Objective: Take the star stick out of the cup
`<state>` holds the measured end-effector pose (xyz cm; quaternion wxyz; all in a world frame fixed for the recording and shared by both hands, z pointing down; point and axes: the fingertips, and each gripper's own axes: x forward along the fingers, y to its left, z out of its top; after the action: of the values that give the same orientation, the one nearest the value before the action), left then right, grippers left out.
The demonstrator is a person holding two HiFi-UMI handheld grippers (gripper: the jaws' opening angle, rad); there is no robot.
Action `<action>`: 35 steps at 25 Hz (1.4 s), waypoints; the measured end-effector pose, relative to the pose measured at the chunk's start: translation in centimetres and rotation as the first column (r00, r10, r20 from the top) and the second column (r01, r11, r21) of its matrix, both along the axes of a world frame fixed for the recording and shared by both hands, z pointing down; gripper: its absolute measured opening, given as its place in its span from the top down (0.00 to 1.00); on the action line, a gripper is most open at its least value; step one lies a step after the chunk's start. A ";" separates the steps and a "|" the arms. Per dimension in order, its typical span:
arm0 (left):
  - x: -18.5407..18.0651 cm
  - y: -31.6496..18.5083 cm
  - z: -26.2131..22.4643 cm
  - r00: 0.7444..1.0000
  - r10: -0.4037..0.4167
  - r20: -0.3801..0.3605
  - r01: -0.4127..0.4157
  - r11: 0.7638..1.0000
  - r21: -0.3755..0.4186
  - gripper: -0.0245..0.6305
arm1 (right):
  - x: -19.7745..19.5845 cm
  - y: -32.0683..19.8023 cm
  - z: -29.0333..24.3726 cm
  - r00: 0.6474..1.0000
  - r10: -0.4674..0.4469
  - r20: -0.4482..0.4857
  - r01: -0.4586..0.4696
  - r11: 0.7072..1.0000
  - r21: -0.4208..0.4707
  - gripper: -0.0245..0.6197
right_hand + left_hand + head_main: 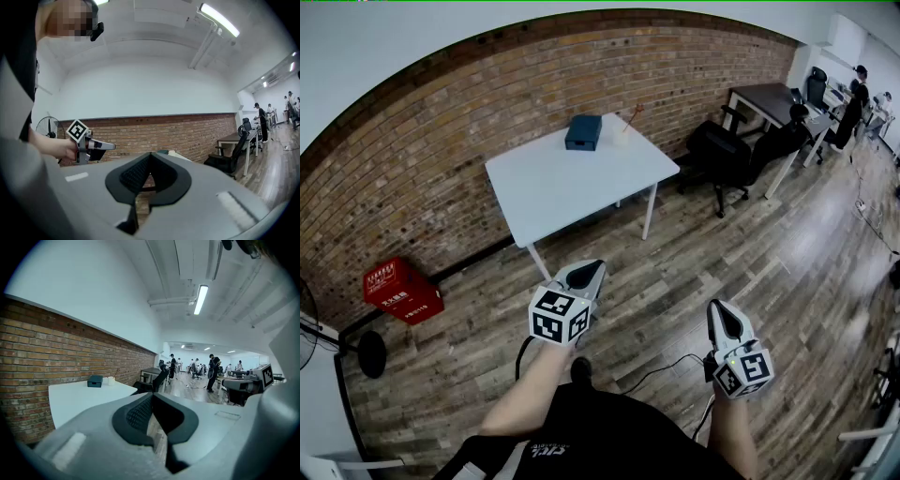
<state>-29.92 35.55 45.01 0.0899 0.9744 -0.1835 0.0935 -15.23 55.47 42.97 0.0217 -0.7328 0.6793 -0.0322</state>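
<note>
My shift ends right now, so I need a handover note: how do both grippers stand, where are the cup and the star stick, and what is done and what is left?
Left gripper: shut, empty, held over the floor short of the table.
Right gripper: shut, empty, also over the floor.
Cup: at the table's far edge, beside a blue box; the star stick stands in it.
Done: nothing yet.
Left: walk up to the table, open a gripper, grip the stick, lift it out.
</note>
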 end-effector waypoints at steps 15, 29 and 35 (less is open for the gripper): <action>1.2 -3.0 0.3 1.000 0.017 0.007 -0.017 1.000 0.007 0.96 | 0.7 -2.3 1.6 1.000 -0.030 0.007 0.030 0.998 -0.059 0.96; 13.1 -17.2 3.7 0.992 0.128 -0.011 -0.129 0.987 -0.099 0.96 | 8.6 -16.5 4.4 0.999 0.017 0.034 -0.011 0.985 -0.175 0.96; 18.6 -21.9 2.8 0.978 0.211 -0.005 -0.210 0.974 -0.078 0.96 | 11.6 -23.0 4.9 0.998 0.006 0.065 0.008 0.979 -0.205 0.96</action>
<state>-11.27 13.61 47.78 0.1174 0.9839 -0.0756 0.1113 -3.64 32.49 47.88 -0.0318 -0.7294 0.6716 -0.1262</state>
